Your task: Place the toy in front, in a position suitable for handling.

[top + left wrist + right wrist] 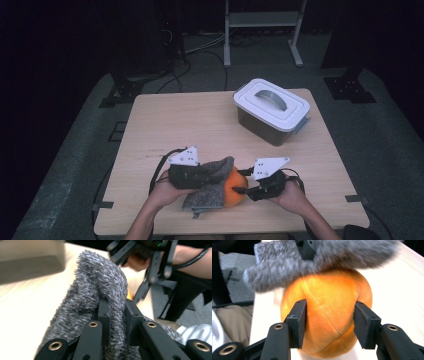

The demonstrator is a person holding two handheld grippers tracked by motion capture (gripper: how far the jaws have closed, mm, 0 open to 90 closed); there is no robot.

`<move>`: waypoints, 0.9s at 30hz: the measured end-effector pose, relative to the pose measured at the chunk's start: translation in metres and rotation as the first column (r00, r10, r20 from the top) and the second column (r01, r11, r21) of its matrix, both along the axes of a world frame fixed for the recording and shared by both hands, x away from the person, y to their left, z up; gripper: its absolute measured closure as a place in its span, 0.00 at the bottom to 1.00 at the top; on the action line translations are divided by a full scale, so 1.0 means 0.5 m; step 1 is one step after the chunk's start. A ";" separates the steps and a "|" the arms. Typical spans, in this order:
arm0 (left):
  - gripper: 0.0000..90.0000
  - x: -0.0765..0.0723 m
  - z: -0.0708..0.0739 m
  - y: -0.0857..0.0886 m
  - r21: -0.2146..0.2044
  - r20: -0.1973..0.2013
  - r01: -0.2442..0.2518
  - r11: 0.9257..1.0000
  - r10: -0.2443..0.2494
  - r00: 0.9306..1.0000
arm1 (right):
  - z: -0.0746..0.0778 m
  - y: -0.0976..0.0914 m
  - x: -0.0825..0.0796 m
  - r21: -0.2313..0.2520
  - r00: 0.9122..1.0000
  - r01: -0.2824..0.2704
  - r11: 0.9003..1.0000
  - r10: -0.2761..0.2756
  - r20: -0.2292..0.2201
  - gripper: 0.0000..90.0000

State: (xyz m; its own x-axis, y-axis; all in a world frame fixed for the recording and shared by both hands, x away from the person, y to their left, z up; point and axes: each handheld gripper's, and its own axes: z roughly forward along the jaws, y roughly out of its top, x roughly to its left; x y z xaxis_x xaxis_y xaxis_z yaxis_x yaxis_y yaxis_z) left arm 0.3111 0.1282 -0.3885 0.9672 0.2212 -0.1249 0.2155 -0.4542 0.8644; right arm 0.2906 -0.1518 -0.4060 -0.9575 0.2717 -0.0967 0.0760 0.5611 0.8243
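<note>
Orange plush ball (325, 315) sits on the worktop (200, 130) near the person's edge, partly under a grey fuzzy cloth (100, 287). Judged about midway: cloth draped over the ball's top, front face bare, so either wrapping or uncovering is unfinished. Left gripper (117, 315) is clamped tight on a fold of the cloth, holding it up over the ball. Right gripper (329, 323) stands half open astride the ball; whether the pads press, I cannot tell. White-lidded box (271, 110) sits well apart.
</note>
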 end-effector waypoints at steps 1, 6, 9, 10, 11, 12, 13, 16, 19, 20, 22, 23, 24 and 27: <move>0.87 0.004 -0.009 0.007 -0.002 -0.019 -0.008 1.000 0.008 1.000 | -0.001 -0.004 0.003 -0.004 1.000 0.007 1.000 -0.007 -0.004 0.52; 0.87 0.006 -0.026 0.008 -0.015 -0.060 0.005 1.000 -0.006 0.998 | 0.000 -0.016 0.023 0.017 0.990 0.023 1.000 -0.020 -0.142 0.32; 0.87 0.003 -0.027 0.001 -0.021 -0.072 0.023 1.000 -0.024 0.997 | 0.001 -0.013 0.023 0.006 0.988 0.026 1.000 -0.025 -0.155 0.29; 0.87 -0.001 -0.031 -0.011 -0.029 -0.092 0.056 0.998 -0.059 0.994 | -0.004 -0.009 0.022 0.006 0.985 0.027 1.000 -0.026 -0.169 0.26; 0.87 -0.001 -0.031 -0.011 -0.029 -0.092 0.056 0.998 -0.059 0.994 | -0.004 -0.009 0.022 0.006 0.985 0.027 1.000 -0.026 -0.169 0.26; 0.86 -0.004 -0.030 -0.018 -0.023 -0.089 0.069 0.997 -0.071 0.994 | -0.011 0.000 0.021 0.001 0.984 0.046 0.999 -0.045 -0.175 0.26; 0.86 -0.004 -0.028 -0.019 -0.019 -0.084 0.065 0.998 -0.066 0.994 | -0.013 0.003 0.019 -0.002 0.984 0.053 0.999 -0.053 -0.171 0.32; 0.87 -0.003 -0.011 -0.012 -0.037 -0.054 0.040 0.999 -0.042 0.998 | -0.009 0.001 0.006 -0.006 0.996 0.051 0.999 -0.051 -0.074 0.50; 0.87 -0.007 0.013 0.001 -0.072 -0.004 0.001 0.997 -0.001 1.000 | 0.005 -0.001 -0.009 0.021 0.999 0.034 0.999 -0.035 0.021 0.52; 0.87 -0.008 0.018 0.004 -0.077 0.005 -0.010 0.997 0.011 1.000 | 0.007 -0.002 -0.010 0.037 0.999 0.026 0.999 -0.027 0.032 0.52; 0.86 -0.005 0.018 0.008 -0.037 0.027 -0.043 0.998 0.044 0.999 | 0.007 -0.002 -0.008 0.034 0.999 0.008 0.999 -0.009 0.045 0.52; 0.86 -0.005 0.018 0.008 -0.037 0.027 -0.043 0.998 0.044 0.999 | 0.007 -0.002 -0.008 0.034 0.999 0.008 0.999 -0.009 0.045 0.52; 0.87 -0.003 0.011 0.010 -0.021 0.020 -0.050 0.999 0.051 0.999 | 0.001 -0.007 -0.001 0.030 1.000 0.013 0.999 -0.014 0.025 0.51; 0.87 -0.001 -0.011 0.008 0.018 -0.008 -0.052 0.998 0.052 0.999 | -0.007 -0.016 0.014 0.006 1.000 0.015 1.000 -0.015 -0.015 0.45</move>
